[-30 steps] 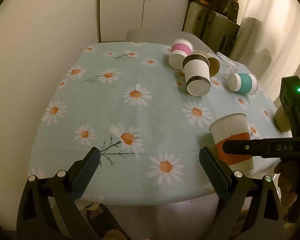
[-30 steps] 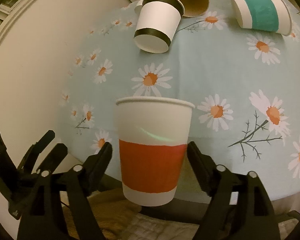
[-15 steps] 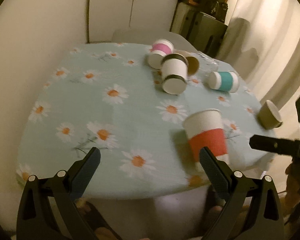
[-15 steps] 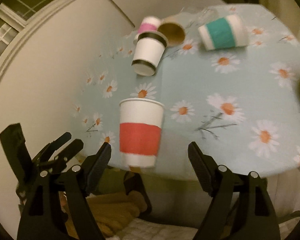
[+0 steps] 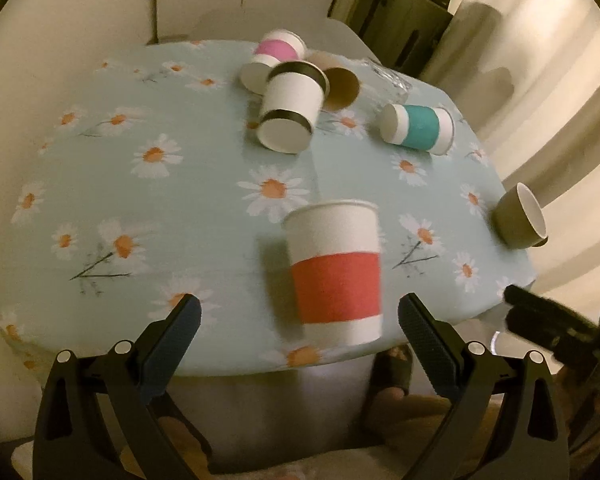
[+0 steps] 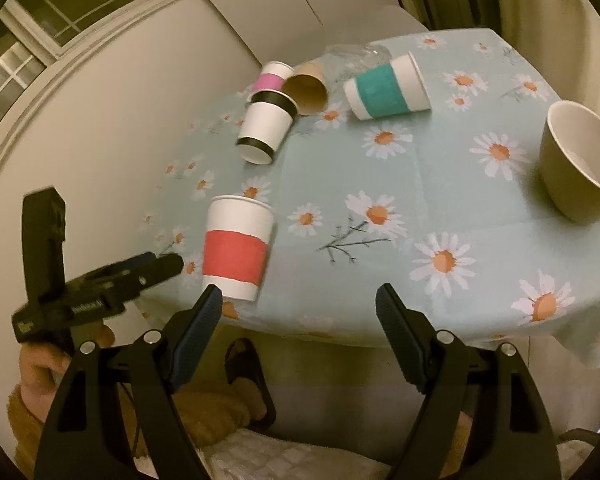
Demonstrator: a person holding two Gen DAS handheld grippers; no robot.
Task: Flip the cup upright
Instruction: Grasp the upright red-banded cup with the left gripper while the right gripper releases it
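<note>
red-banded paper cup (image 5: 335, 270) stands upright near the front edge of the daisy tablecloth (image 5: 180, 208), touching neither gripper. left gripper (image 5: 299, 330) and right gripper (image 6: 299, 316) both spread wide, holding nothing.

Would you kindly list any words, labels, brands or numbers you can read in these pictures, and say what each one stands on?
White lettering on the side of the left gripper, seen in the right wrist view: too blurred to read.
A second small white mark on the same body's rear end: too blurred to read.
The paper cups, the olive mug and the daisy tablecloth: no text visible.
</note>
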